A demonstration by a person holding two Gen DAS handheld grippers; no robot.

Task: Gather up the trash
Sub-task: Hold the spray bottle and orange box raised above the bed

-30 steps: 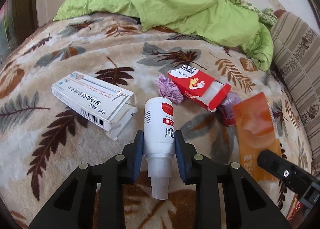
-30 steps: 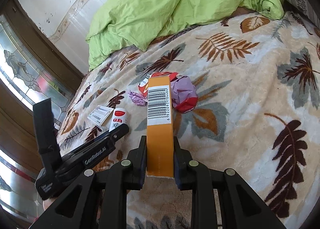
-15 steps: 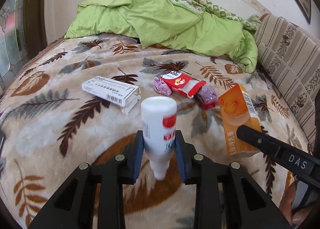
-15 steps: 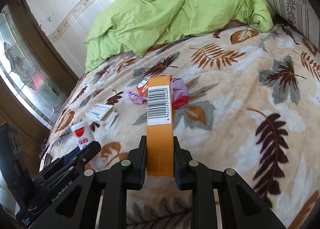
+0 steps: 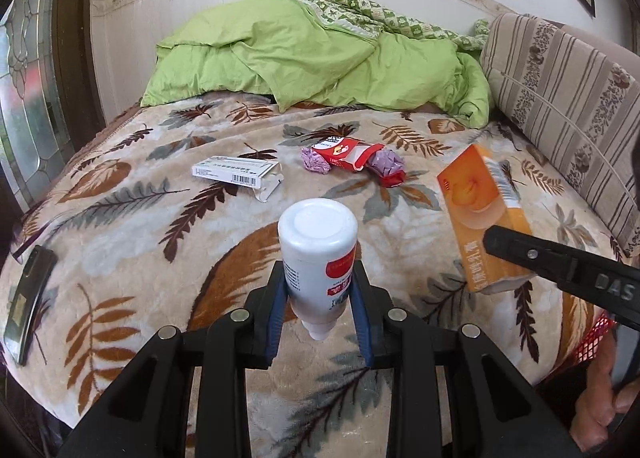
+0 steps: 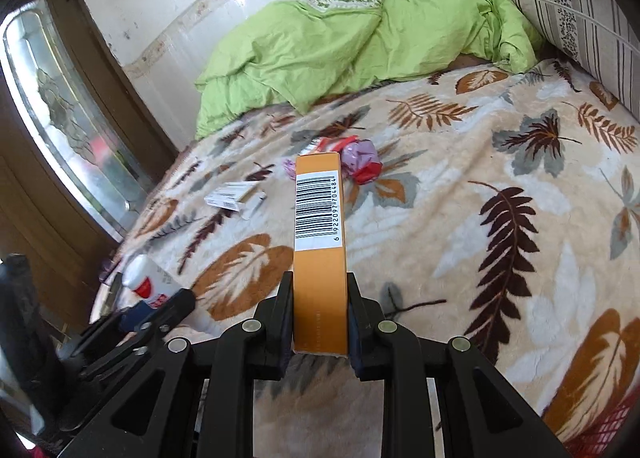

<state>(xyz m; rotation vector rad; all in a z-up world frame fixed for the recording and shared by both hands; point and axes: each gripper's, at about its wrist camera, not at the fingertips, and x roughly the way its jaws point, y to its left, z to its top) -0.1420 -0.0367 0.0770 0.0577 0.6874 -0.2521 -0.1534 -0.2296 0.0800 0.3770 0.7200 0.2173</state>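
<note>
While the left gripper [image 5: 320, 312] clamps the white bottle [image 5: 318, 254], the right gripper [image 6: 320, 322] grips the orange carton [image 6: 319, 254].

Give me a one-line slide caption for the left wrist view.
Left gripper clamps a white bottle above the leaf-print blanket; right gripper holds an orange carton.

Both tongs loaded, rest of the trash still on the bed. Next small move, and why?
Probably carry both loads toward the red mesh at lower right, possibly a bin. The left tongs clamp the white bottle and the right tongs clamp the orange carton, so neither can take the white box or wrappers.
</note>
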